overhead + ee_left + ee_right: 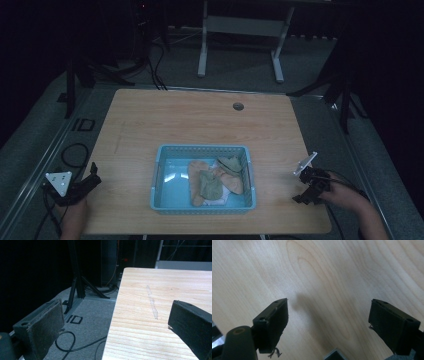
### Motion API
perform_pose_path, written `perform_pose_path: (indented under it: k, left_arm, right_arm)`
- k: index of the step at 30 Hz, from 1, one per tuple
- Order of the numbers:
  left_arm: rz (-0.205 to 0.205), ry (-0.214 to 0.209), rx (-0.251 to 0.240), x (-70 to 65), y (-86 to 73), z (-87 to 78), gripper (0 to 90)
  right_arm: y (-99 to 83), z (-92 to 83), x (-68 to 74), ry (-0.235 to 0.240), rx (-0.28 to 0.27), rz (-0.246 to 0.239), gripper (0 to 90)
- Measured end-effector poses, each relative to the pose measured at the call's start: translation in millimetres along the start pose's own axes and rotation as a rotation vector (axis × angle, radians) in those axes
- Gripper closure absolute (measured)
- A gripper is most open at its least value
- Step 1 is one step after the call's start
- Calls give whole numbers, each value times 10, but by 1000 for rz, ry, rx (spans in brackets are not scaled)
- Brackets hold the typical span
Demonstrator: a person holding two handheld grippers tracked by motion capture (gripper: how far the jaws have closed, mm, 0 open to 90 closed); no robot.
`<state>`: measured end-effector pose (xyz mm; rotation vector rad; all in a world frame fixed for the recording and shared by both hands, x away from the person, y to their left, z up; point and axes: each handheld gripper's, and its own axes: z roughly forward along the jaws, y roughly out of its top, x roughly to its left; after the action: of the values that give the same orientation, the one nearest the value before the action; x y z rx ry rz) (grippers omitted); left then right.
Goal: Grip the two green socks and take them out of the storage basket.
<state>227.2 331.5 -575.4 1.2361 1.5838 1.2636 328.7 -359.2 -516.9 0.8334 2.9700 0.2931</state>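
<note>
A: High view: light blue plastic mesh basket (159, 176) sits at tabletop (200, 120) centre-front, holding crumpled tan and olive cloth pieces (214, 182) in its right half.

B: Tongs?

A: Left tongs (92, 176) left of the basket, right tongs (306, 186) right of it; both spread apart, empty. Right is nearer the cloth.

B: Long axis?

A: Pile runs front-to-back, roughly. Dim light; can't count pieces.

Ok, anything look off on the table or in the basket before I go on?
Nothing serious. The blue basket sits square and upright, with the cloth pieces bunched in its right half, none spilling over. One oddity: a pale scuff streak on the table. Both the left gripper and right gripper are open, empty.
</note>
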Motion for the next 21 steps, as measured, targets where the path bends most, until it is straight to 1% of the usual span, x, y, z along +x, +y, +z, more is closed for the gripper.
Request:
perform_pose_path:
  k: [5, 9, 11, 13, 15, 17, 19, 21]
  left_arm:
    - [1, -1, 3, 0, 0, 2, 4]
    - [0, -2, 4, 0, 0, 3, 4]
    - [-1, -3, 4, 0, -1, 3, 4]
    - [-3, -4, 6, 5, -1, 5, 4]
    - [-5, -5, 5, 5, -2, 6, 4]
    - [-3, -5, 7, 4, -1, 7, 4]
    - [-1, -6, 9, 5, -1, 7, 4]
    - [-2, -4, 9, 4, -1, 7, 4]
  right_arm:
    - [79, -10, 25, 32, 71, -26, 160]
    - [129, -49, 49, 62, 89, -34, 144]
    - [158, -75, 67, 64, 87, -36, 141]
    - [191, -105, 86, 64, 71, -38, 141]
    - [220, -136, 107, 74, 63, -48, 143]
    - [249, -158, 131, 74, 66, -61, 144]
    - [281, -173, 153, 89, 60, -69, 145]
    - [316, -185, 177, 74, 65, -89, 152]
